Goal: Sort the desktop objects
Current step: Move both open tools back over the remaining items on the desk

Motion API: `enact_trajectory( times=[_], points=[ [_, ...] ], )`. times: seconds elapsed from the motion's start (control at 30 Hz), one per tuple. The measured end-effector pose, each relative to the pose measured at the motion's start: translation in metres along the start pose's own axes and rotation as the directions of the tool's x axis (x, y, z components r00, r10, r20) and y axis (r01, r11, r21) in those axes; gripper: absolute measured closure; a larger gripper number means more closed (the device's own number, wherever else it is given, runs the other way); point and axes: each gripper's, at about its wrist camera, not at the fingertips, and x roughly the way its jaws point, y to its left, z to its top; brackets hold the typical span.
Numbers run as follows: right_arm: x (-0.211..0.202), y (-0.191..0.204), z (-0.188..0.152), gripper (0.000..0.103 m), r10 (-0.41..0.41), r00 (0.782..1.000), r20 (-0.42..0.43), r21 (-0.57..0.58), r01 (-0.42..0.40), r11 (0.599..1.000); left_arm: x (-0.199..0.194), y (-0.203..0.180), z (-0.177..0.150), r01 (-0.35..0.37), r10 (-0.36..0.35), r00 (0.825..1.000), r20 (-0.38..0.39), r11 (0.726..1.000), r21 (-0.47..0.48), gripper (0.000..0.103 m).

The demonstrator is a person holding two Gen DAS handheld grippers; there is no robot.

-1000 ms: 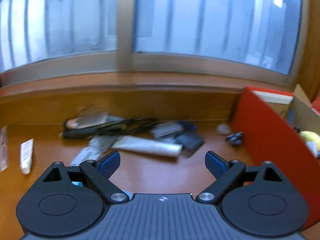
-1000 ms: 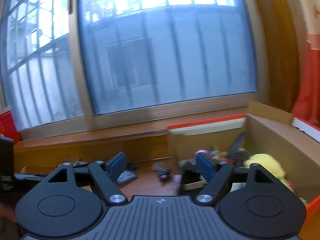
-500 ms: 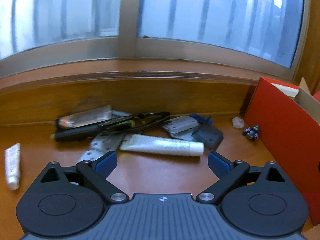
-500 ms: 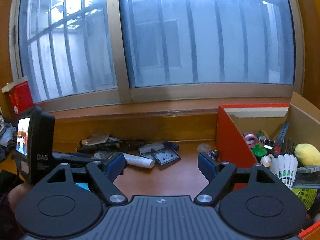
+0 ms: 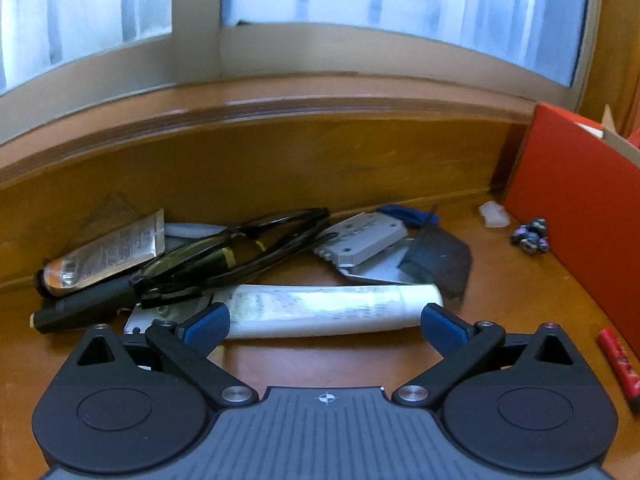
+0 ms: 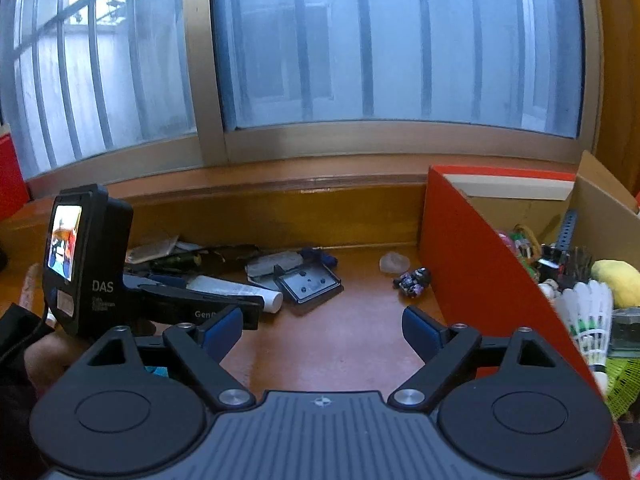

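Observation:
A pile of small objects lies on the wooden desk by the back ledge. A white tube (image 5: 332, 310) lies across the front of the pile; it also shows in the right wrist view (image 6: 236, 292). Behind it are black sunglasses (image 5: 240, 252), a silver tube (image 5: 108, 254) and a grey flat part (image 5: 362, 236). My left gripper (image 5: 326, 326) is open, its jaws on either side of the white tube, just short of it. My right gripper (image 6: 322, 328) is open and empty above the bare desk. The left gripper's body (image 6: 92, 264) shows at the left of the right wrist view.
A red cardboard box (image 6: 472, 272) stands at the right, holding a shuttlecock (image 6: 588, 316), a yellow soft toy (image 6: 618, 282) and several small items. A small dark toy (image 6: 414, 280) and a clear lump (image 6: 394, 262) lie near its wall. A red stick (image 5: 618, 364) lies at the right.
My left gripper has moved forward and down toward the pile, so the white tube now lies between its open jaws. My right gripper has swung left, away from the box.

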Motion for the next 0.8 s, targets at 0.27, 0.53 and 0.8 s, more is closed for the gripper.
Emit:
enact_trajectory(
  times=[0.27,0.53,0.8],
  points=[
    [0.042,0.007,0.004,0.013,0.039,0.999,-0.028,-0.016,-0.04,0.999,0.011,0.003,-0.002,-0.025,0.026,0.999,-0.024,0.998,0.065,0.0],
    [0.068,-0.001,0.015,0.013,0.1,0.994,-0.043,0.085,-0.096,0.992,0.003,0.0,0.012,0.124,-0.097,0.99,-0.103,0.943,0.308,0.0],
    [0.086,-0.018,0.015,0.013,0.105,0.993,-0.055,0.158,-0.095,0.983,0.011,-0.018,0.022,0.252,-0.186,0.966,-0.18,0.833,0.493,0.001]
  ],
)
